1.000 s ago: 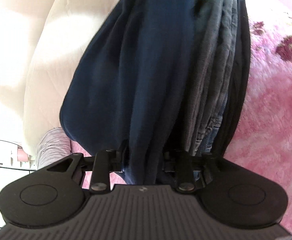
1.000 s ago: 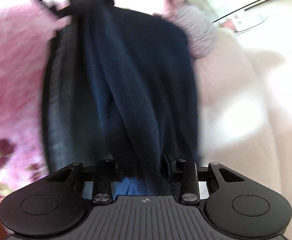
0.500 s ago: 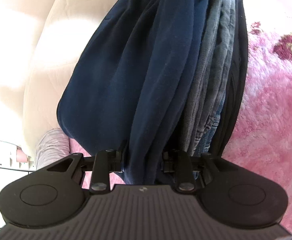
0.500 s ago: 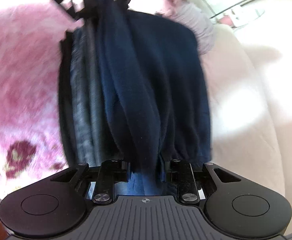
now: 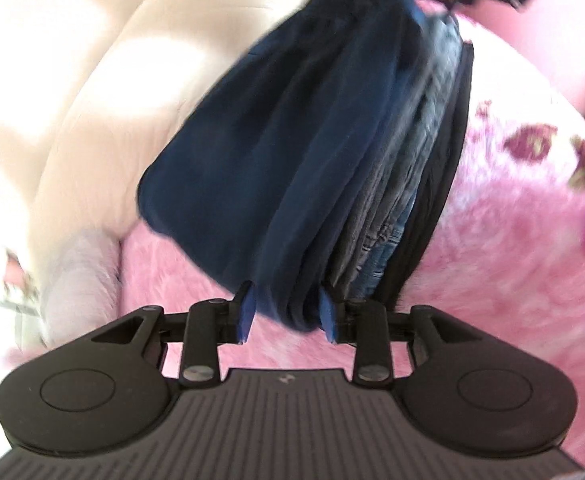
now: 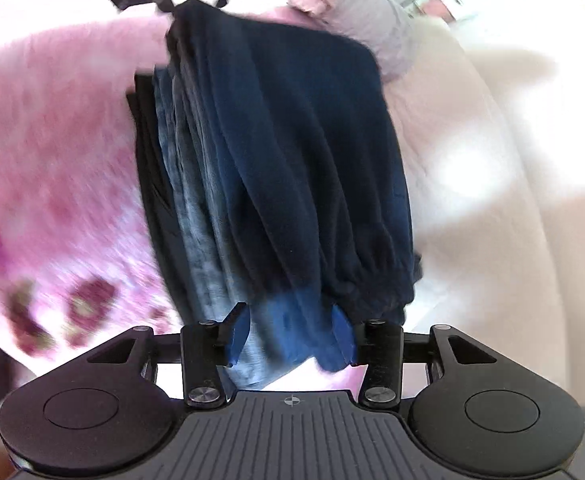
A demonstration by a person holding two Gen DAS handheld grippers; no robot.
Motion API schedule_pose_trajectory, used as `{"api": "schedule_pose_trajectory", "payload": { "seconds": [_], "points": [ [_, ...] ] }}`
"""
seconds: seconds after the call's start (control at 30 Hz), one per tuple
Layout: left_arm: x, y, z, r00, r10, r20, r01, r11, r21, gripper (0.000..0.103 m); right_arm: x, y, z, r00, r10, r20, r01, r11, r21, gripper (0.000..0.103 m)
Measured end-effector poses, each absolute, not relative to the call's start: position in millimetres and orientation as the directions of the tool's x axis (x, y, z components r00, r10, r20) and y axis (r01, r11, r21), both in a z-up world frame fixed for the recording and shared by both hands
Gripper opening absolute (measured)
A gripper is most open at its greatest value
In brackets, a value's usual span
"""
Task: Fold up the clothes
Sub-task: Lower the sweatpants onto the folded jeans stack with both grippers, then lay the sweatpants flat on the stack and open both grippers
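A fluffy pink blanket [image 5: 504,264] with dark red flower prints covers the surface, filling the left wrist view from about 3 o'clock round to 6 o'clock. In the right wrist view the same pile runs from 7 o'clock up to 11 o'clock. Beside it lies a cream quilted cushion [image 5: 92,128] (sunlit in patches), taking the 9 to 12 o'clock part of the left wrist view and the 1 to 4 o'clock part of the right wrist view. A pale lilac ribbed cloth [image 5: 76,276] sits at the cushion's edge near 8 o'clock. Beyond it the room is washed out by bright light, and little can be made out.

On the blanket rests a stack of folded clothes [image 5: 408,208]: a black piece at the bottom, grey and blue denim layers above. A navy garment [image 5: 276,152] with a gathered elastic edge is draped over the top.

The left gripper [image 5: 287,314] has its blue fingers moderately parted, with the near end of the navy garment hanging between them; whether the pads press it I cannot tell. The right gripper [image 6: 290,334], at the opposite end, has its fingers parted to a similar width, with a lighter blue fold of the cloth lying between them. Grip there is equally unclear. Both views are motion-blurred.
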State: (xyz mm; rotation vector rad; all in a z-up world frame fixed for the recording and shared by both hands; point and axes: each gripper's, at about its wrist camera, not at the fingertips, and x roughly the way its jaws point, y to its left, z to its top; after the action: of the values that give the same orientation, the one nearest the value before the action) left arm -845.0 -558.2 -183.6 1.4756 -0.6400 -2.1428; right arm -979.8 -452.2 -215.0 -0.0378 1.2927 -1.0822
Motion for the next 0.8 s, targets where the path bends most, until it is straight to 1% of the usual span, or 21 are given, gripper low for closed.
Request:
{"api": "schedule_pose_trajectory", "payload": {
  "seconds": [0.07,0.2,0.27,0.3,0.37,0.47,0.6,0.7,0.8],
  "points": [
    [-850,-559,-176,-0.324,-0.592,-0.738,0.145,-0.802,0.579,0.03,-983,-456,-194,-0.053,-0.643,-0.764,0.722,0.504,-0.474,0.045],
    [-860,-561,-162,-0.333,-0.563,-0.757,0.219,-0.826,0.519,0.03,-989,-476,-164,0.019,-0.66,-0.751,0.846,0.412,-0.34,0.045],
    [-865,-562,-154,-0.338,-0.548,-0.765,0.255,-0.836,0.486,0.03,-994,-486,-162,0.036,-0.653,-0.757,0.877,0.384,-0.29,0.045],
    [-868,-564,-154,-0.335,-0.537,-0.774,0.269,-0.842,0.468,0.03,-997,-494,-168,0.041,-0.631,-0.774,0.889,0.376,-0.26,0.044],
    [-873,-568,-165,-0.31,-0.508,-0.803,0.258,-0.858,0.443,0.03,-1001,-510,-179,0.052,-0.589,-0.806,0.911,0.358,-0.203,0.044],
    [-881,-567,-175,-0.294,-0.482,-0.825,0.232,-0.874,0.428,0.03,-1007,-512,-172,0.068,-0.584,-0.809,0.914,0.361,-0.183,0.044],
    [-880,-577,-156,-0.32,-0.496,-0.807,0.282,-0.863,0.419,0.03,-1015,-515,-163,0.089,-0.577,-0.812,0.918,0.364,-0.158,0.044],
    [-896,-602,-144,-0.329,-0.518,-0.79,0.312,-0.849,0.427,0.03,-1027,-532,-155,0.075,-0.604,-0.794,0.936,0.318,-0.153,0.044],
    [-923,-635,-141,-0.339,-0.542,-0.769,0.336,-0.833,0.44,0.03,-1039,-561,-163,0.061,-0.604,-0.795,0.952,0.274,-0.135,0.044]
  ]
}}
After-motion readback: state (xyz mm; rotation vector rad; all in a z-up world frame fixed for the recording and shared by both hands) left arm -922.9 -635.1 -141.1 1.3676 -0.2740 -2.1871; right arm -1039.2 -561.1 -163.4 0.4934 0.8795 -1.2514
